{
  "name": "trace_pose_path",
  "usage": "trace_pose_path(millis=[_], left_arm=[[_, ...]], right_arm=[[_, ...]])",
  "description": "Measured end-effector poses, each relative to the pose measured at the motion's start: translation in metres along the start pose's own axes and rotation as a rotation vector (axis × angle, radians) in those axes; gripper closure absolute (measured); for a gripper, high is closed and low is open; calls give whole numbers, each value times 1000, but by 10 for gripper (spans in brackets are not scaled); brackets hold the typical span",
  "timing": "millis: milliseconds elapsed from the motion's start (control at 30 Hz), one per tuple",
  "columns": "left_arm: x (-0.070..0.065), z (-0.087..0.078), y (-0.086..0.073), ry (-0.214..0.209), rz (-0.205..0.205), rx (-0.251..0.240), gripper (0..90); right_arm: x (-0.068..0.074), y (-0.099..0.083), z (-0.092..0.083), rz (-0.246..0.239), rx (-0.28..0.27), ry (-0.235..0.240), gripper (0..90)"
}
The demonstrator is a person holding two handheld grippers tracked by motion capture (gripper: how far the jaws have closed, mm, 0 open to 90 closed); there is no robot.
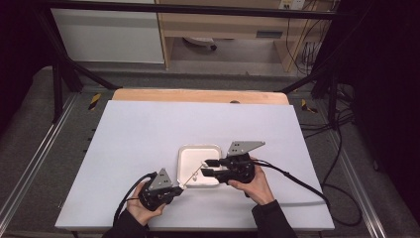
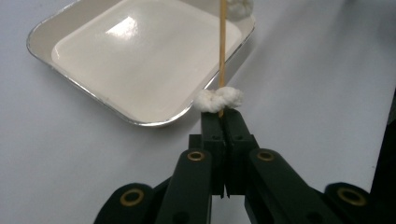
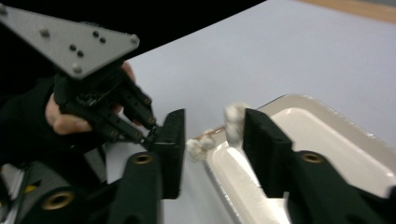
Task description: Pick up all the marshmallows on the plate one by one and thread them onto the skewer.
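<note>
Black left tool (image 2: pixel 223 122) is pressed tight on a thin wooden skewer (image 2: pixel 222 46) with a white marshmallow (image 2: pixel 219 99) sitting right at its tips. Right tool (image 3: pixel 212 140) is spread apart, another marshmallow (image 3: pixel 232 122) against one pad, over the white tray (image 1: pixel 190 158) on the worktop (image 1: pixel 148 134).

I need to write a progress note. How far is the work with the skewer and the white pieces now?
Done: one white piece sits on the wooden skewer, against the left gripper, whose jaws are shut on the skewer. In hand: a second piece lies between the right gripper's open jaws. Left: the white tray looks empty, so little seems left.
</note>
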State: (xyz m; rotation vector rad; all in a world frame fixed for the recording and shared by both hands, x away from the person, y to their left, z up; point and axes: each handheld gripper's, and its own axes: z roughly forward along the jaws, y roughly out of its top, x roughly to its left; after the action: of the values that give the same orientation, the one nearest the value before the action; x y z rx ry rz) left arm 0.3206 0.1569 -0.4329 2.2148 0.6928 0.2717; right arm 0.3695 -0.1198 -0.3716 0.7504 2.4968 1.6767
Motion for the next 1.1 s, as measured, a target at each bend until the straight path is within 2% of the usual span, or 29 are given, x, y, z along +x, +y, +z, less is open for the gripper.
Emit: trace_pose_path(millis=[133,333,500,567,767,933,1000,1100], left_arm=[[3,-1,-1,-11,-16,-25,888],[-1,-3,0,-35,20,-74,888],[-3,-4,0,-39,26,-81,888],[-3,-4,0,-40,23,-79,888],[-3,-3,1,-43,21,-81,888],[-4,-4,1,-45,30,-88,887],[-5,-4,1,-44,47,-84,887],[-5,-4,1,-46,49,-89,887]], right_arm=[[-4,4,-13,22,-63,-29,551],[-12,0,-12,75,-111,-46,601],[-11,-3,-4,95,-122,27,645],[-10,-4,-2,95,-120,39,661],[-6,-5,-2,87,-137,66,681],[-7,-9,4,83,-115,72,753],[-7,-10,6,85,-114,81,773],[-7,-9,5,81,-105,89,772]])
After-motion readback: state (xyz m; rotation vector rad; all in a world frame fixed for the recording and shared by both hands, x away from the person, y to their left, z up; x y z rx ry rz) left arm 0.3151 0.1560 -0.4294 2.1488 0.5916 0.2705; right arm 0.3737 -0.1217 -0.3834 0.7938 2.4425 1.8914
